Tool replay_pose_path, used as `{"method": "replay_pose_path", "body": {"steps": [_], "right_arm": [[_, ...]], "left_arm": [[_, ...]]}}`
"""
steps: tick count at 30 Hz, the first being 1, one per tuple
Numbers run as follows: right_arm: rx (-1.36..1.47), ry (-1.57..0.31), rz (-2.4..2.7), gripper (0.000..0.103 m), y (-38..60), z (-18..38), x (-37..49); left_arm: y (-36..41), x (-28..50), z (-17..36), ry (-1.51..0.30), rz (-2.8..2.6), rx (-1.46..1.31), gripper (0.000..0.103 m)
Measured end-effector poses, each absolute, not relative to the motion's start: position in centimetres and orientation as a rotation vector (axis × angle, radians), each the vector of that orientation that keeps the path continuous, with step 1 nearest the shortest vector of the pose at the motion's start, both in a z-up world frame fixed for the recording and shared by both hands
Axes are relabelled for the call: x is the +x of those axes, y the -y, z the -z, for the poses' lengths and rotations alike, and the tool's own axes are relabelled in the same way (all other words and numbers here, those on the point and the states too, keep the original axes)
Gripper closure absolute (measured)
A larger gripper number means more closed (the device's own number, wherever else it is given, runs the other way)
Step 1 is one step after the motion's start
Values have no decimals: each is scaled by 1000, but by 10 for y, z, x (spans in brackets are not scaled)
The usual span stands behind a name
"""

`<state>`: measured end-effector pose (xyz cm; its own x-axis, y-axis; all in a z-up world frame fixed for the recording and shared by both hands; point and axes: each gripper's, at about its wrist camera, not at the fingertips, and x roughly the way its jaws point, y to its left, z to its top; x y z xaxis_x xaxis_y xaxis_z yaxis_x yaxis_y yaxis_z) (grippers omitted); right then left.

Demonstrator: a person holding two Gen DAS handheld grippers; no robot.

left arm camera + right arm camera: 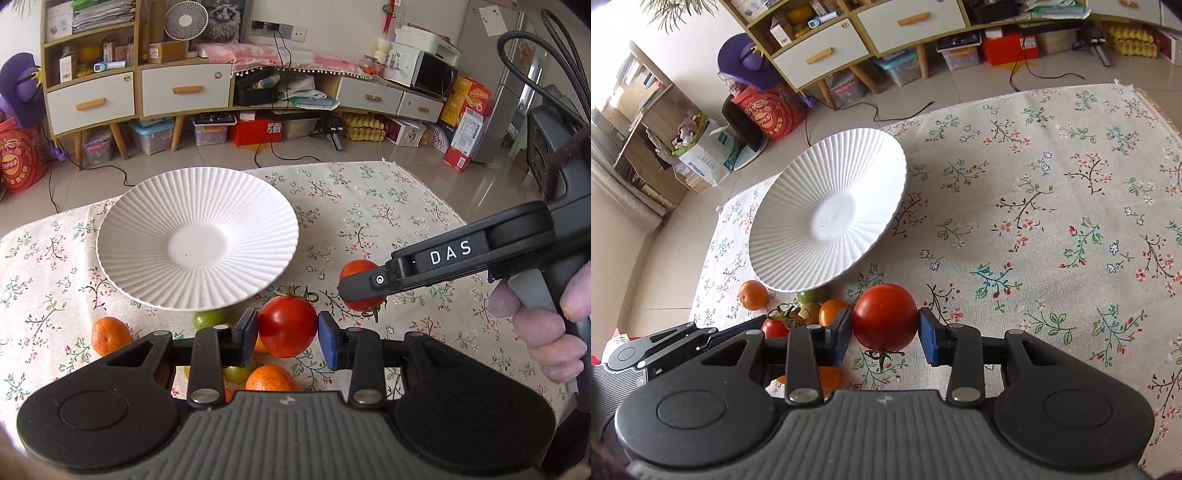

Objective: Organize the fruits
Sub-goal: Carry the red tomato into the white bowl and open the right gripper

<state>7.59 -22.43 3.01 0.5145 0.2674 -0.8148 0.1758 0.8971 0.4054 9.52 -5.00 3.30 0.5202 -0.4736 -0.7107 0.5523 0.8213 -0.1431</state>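
In the left wrist view my left gripper [288,334] is shut on a red tomato [286,317] with a green stem, held above the flowered cloth. My right gripper [360,291] comes in from the right, shut on a second red tomato [356,267]. The right wrist view shows that tomato [884,314] pinched between the blue pads [929,341]. The left gripper's tomato [774,327] shows at lower left. A white ribbed plate [147,206] [798,184] lies empty just beyond both grippers.
Loose fruit lies on the cloth below the grippers: oranges [110,334] [271,378] [753,294] and green fruits [207,318] [813,294]. The table's far edge [332,166] drops to a tiled floor. A person's fingers [546,332] hold the right gripper's handle.
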Motion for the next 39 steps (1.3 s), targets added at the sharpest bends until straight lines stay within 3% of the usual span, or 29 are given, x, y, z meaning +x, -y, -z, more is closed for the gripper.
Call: {"method": "replay_pose_path", "body": {"steps": [21, 37, 39], "right_arm": [[461, -965, -143, 68, 197, -4, 170], [452, -957, -206, 68, 189, 4, 175], [454, -945, -203, 61, 191, -1, 172]], "left_arm": [[41, 160, -6, -733, 464, 167, 76], [41, 173, 5, -722, 481, 185, 75], [41, 171, 3, -717, 488, 185, 75]]}}
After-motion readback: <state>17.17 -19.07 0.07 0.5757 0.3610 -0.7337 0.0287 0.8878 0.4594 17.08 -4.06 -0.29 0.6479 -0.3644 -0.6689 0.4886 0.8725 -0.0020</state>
